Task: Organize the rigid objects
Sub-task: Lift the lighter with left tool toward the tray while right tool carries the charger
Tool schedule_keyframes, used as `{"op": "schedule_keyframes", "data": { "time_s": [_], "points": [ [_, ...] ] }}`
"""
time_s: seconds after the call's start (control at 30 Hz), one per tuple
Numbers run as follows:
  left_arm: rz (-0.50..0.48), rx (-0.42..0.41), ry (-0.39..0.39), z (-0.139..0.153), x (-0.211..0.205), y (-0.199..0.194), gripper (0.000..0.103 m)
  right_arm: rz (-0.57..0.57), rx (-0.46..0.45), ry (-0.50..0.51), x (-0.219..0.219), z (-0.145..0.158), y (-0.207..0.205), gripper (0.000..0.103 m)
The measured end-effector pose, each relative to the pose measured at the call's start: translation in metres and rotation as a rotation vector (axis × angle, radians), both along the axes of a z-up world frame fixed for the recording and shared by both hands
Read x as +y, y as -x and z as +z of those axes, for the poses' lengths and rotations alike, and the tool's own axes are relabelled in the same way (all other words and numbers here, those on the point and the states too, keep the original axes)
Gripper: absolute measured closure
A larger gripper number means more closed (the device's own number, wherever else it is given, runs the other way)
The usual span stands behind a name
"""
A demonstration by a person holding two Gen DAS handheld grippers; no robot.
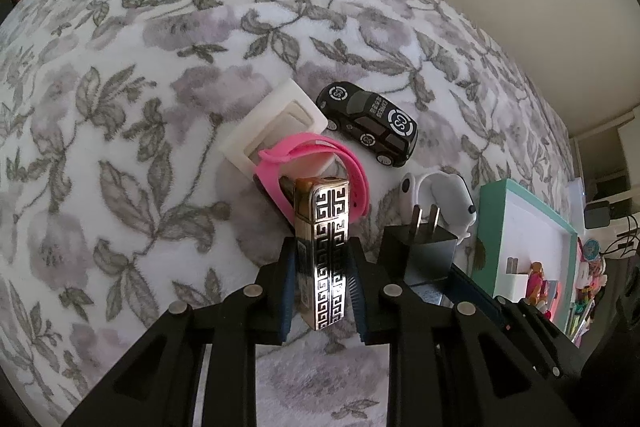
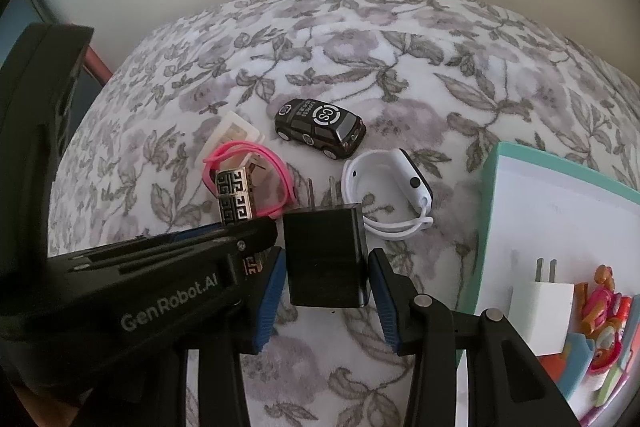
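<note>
the left gripper is clenched on the patterned lighter, upright for carrying, just left of the teal box. the right gripper clamps the black charger, likely bound for that box.

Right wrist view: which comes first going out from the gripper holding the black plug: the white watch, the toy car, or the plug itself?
1. Black plug, between the right gripper pads.
2. White watch, just beyond, to the right.
3. Toy car, farthest, up the floral blanket.
</note>
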State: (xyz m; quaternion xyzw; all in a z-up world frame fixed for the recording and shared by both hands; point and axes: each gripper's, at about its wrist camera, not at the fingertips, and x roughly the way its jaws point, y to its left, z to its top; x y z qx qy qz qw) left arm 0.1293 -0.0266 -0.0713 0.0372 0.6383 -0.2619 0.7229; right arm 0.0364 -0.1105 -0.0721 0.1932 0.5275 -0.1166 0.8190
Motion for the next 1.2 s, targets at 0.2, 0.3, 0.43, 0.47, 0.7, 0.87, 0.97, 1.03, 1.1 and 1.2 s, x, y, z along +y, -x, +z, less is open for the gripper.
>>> {"op": "schedule_keyframes", "data": {
  "time_s": [0.2, 0.3, 0.43, 0.47, 0.7, 0.87, 0.97, 1.03, 1.1, 1.2],
  "points": [
    [0.011, -0.049, 0.022, 0.017, 0.005, -0.001, 0.078, -0.019, -0.013, -0.007, -0.004, 0.007, 0.006, 0.058],
    [0.011, -0.08, 0.039, 0.03, 0.006, 0.001, 0.078, -0.029, -0.029, -0.008, -0.007, 0.013, 0.01, 0.058],
    [0.008, -0.119, 0.061, 0.047, 0.004, 0.006, 0.078, -0.04, -0.057, -0.01, -0.011, 0.025, 0.016, 0.059],
    [0.009, -0.126, 0.067, 0.051, 0.004, 0.007, 0.078, -0.042, -0.064, -0.009, -0.012, 0.028, 0.018, 0.059],
    [0.005, -0.19, 0.11, 0.08, -0.004, 0.018, 0.078, -0.073, -0.119, -0.002, -0.023, 0.053, 0.035, 0.059],
    [-0.013, -0.228, 0.134, 0.097, -0.013, 0.031, 0.078, -0.12, -0.16, 0.018, -0.037, 0.075, 0.053, 0.059],
    [-0.026, -0.24, 0.15, 0.104, -0.02, 0.04, 0.078, -0.157, -0.18, 0.023, -0.046, 0.087, 0.066, 0.059],
    [-0.036, -0.248, 0.157, 0.109, -0.026, 0.046, 0.078, -0.179, -0.186, 0.032, -0.053, 0.093, 0.075, 0.059],
    [-0.048, -0.258, 0.161, 0.112, -0.031, 0.053, 0.078, -0.202, -0.19, 0.044, -0.06, 0.099, 0.084, 0.059],
    [-0.068, -0.273, 0.162, 0.117, -0.04, 0.063, 0.078, -0.234, -0.199, 0.054, -0.07, 0.107, 0.098, 0.059]
  ]
}}
